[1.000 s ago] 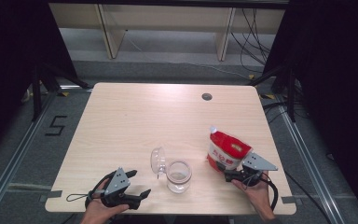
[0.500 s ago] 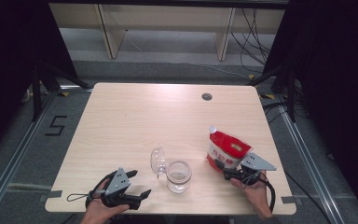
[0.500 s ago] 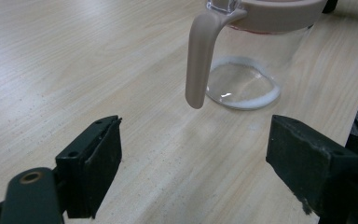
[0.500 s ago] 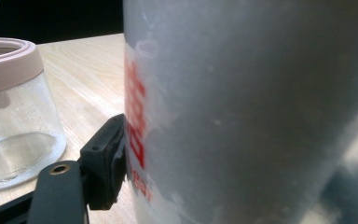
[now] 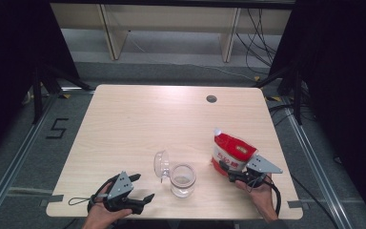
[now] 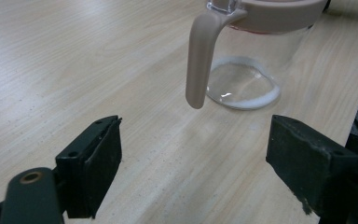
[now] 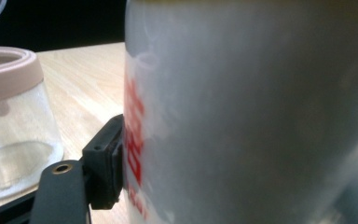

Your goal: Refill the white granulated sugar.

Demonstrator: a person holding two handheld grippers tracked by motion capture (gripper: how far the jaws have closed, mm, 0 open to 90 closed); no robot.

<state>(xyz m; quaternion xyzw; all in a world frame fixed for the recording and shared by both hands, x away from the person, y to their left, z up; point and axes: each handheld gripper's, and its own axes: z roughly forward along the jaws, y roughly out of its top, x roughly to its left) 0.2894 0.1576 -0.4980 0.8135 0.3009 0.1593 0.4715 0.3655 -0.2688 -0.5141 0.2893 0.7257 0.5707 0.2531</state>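
Observation:
A red and white pouch (image 5: 232, 152) stands upright near the table's right front. My right gripper (image 5: 227, 171) reaches it from the front; its jaws have just been closing with the pouch between them. In the right gripper view the left finger (image 7: 103, 163) presses on the pouch (image 7: 242, 116), which hides the other finger. A clear glass jar (image 5: 183, 179) with a beige rim stands at the front middle, its clear lid (image 5: 161, 164) hinged open to the left. My left gripper (image 5: 143, 187) lies open at the front left, apart from the jar (image 6: 251, 56), whose beige clasp (image 6: 198, 60) hangs down.
The pale wooden table (image 5: 147, 119) has a small round cable hole (image 5: 211, 98) at the back right. Its front edge runs just below both hands. Shelving and cables stand beyond the far edge, with dark curtains at both sides.
The right gripper's jaws have narrowed onto the pouch's lower part. Neither hand has shifted, and the jar and the pouch stand where they were.

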